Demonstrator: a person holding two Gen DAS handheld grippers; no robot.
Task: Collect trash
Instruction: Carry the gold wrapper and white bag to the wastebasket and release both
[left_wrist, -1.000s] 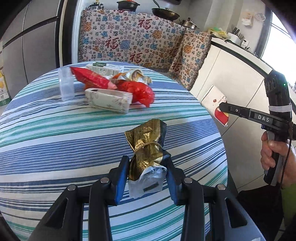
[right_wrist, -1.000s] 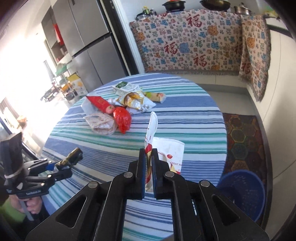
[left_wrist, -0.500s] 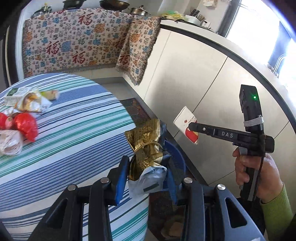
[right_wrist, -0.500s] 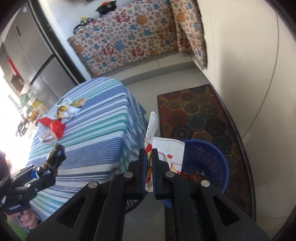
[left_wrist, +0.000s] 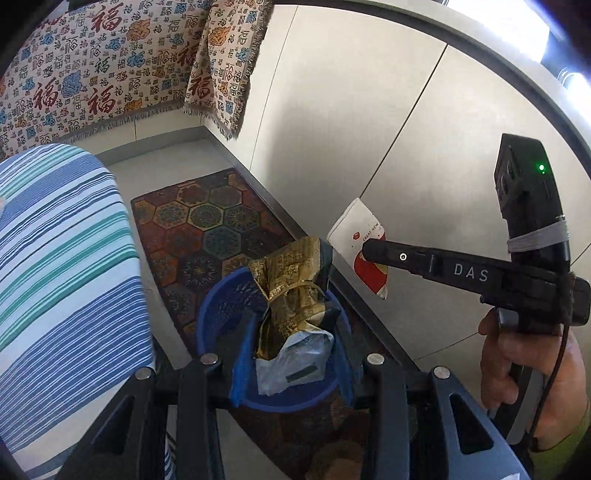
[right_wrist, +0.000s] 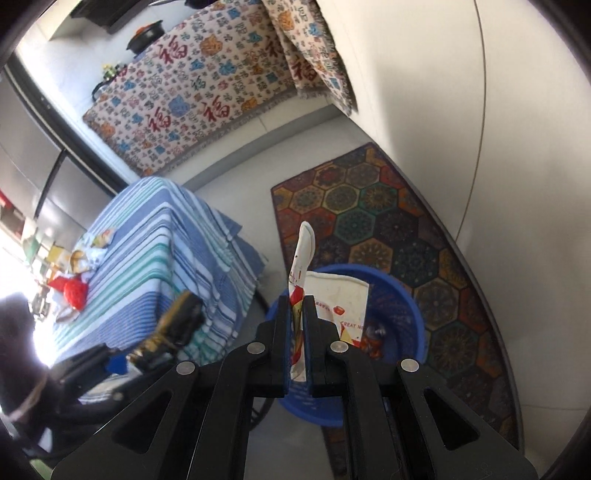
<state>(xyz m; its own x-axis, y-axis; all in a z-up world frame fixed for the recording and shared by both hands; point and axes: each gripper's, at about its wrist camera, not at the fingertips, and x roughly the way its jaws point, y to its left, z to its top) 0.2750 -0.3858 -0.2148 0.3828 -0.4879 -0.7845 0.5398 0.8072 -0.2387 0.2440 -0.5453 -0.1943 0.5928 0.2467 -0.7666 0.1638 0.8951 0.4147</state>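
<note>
My left gripper (left_wrist: 293, 354) is shut on a crumpled gold and black foil wrapper (left_wrist: 291, 288), held over the blue basket (left_wrist: 218, 306) on the floor. My right gripper (right_wrist: 294, 321) is shut on a flat white and red paper packet (right_wrist: 338, 295), which hangs above the same blue basket (right_wrist: 402, 295). In the left wrist view the right gripper (left_wrist: 365, 251) reaches in from the right with the packet (left_wrist: 360, 236) in its tip. The left gripper and the gold wrapper (right_wrist: 177, 314) show blurred at the lower left of the right wrist view.
The striped round table (left_wrist: 62, 280) stands left of the basket, with red and other wrappers (right_wrist: 72, 290) on its far side. A patterned rug (right_wrist: 391, 229) lies under the basket. White cabinet fronts (left_wrist: 332, 122) close off the right. A hand (left_wrist: 532, 373) grips the right tool.
Both grippers have swung off the table to the right and down, carrying the gold wrapper and the paper packet over the blue basket. Neither grip has changed.
</note>
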